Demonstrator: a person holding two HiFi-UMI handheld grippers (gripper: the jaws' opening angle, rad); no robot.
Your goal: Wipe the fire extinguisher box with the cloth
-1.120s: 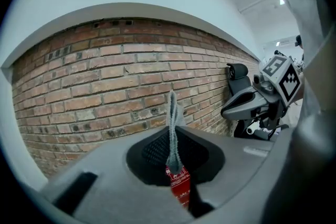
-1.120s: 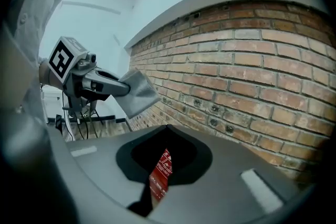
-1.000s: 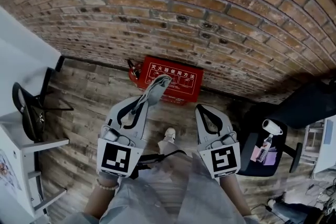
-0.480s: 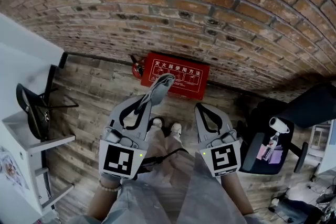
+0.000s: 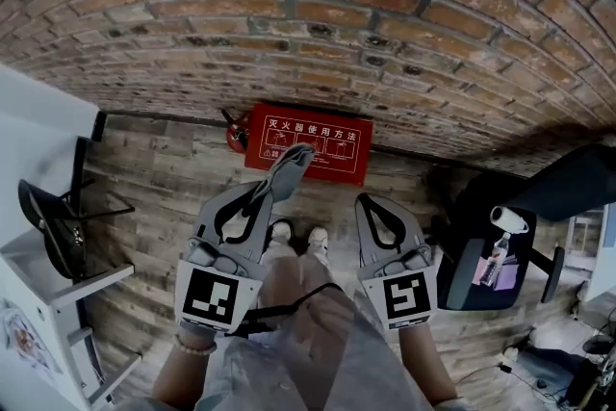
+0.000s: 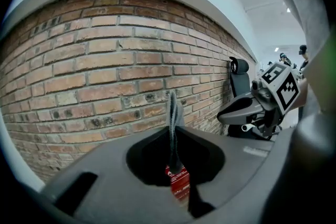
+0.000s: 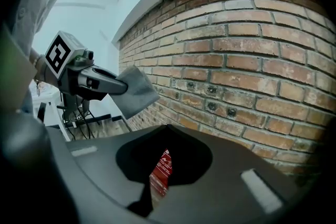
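The red fire extinguisher box (image 5: 308,142) stands on the wooden floor against the brick wall (image 5: 318,5), its white-printed face turned up toward me. My left gripper (image 5: 274,185) is held above the floor in front of the box, shut on a grey cloth (image 5: 293,162) that sticks out past its tips and overlaps the box's front edge in the head view. In the left gripper view the cloth (image 6: 173,113) stands upright between the jaws, and the box (image 6: 178,185) shows through the gap below. My right gripper (image 5: 372,203) hovers beside it, shut and holding nothing; the box (image 7: 161,168) shows beneath its jaws.
A red extinguisher (image 5: 234,132) lies at the box's left end. A black office chair (image 5: 500,207) with a spray bottle (image 5: 493,257) on its seat stands at the right. A black chair (image 5: 53,218) and white furniture (image 5: 38,120) are at the left. The person's shoes (image 5: 298,236) are on the floor below the grippers.
The person has stepped closer to the wall; both shoes now show and the box sits slightly higher in the view. Both grippers keep their pose, the cloth still held.
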